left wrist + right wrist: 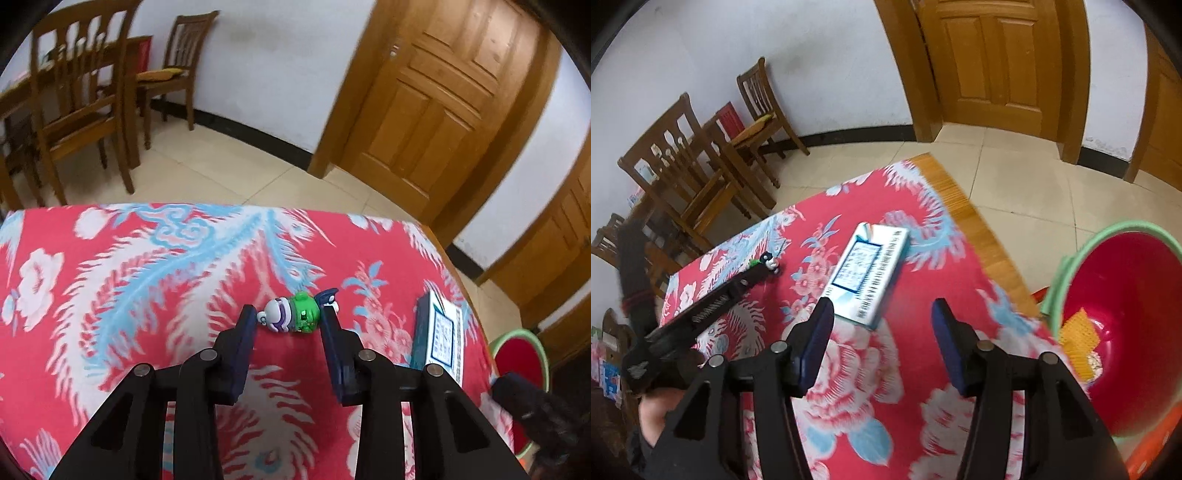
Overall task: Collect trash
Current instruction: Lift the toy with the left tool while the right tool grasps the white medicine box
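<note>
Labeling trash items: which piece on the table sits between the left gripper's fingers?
The small green-and-white toy, between the left gripper fingers; the white-and-blue box lies apart, untouched.

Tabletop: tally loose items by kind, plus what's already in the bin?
Small green-and-white toy: 1, between the left gripper fingers
Blue-and-white carton: 1, ahead of the open right gripper
Yellow-orange scrap in the red bin: 1
Total: 3
</note>
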A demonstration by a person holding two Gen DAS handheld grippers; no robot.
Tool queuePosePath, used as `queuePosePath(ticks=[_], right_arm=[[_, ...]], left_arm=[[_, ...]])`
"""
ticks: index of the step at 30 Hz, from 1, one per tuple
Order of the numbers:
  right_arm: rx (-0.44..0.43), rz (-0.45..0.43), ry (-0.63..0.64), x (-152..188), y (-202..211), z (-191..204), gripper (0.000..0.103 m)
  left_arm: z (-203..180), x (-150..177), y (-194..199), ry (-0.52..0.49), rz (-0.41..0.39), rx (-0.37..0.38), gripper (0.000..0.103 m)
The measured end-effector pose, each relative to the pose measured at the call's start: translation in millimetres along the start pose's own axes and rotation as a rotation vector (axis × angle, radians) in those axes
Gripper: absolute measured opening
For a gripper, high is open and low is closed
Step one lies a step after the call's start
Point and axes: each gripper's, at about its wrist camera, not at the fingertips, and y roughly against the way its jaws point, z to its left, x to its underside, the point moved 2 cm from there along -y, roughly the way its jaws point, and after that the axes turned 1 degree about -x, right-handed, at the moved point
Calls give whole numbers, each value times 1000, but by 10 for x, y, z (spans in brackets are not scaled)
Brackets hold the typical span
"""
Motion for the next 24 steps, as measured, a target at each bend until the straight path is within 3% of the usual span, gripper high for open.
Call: queuePosePath(ticks=[8,9,17,20,22,24], right_arm=[[72,64,-42,-72,-478,142,60],[77,68,-44,-75,-523,161,64],[150,55,-9,-80,-664,329,71],[173,48,17,-77,-673,356,71],[188,43,26,-72,-667,349,59],[196,36,31,-65,-647,326,58]], left_arm=[[125,-44,18,56,10,14,36],[140,-50,25,61,8,16,36],[200,-64,43,93,7,17,36],[208,-64,48,96,7,20,36],[194,-59,57,94,4,21,36],[190,-59,54,93,1,22,36]])
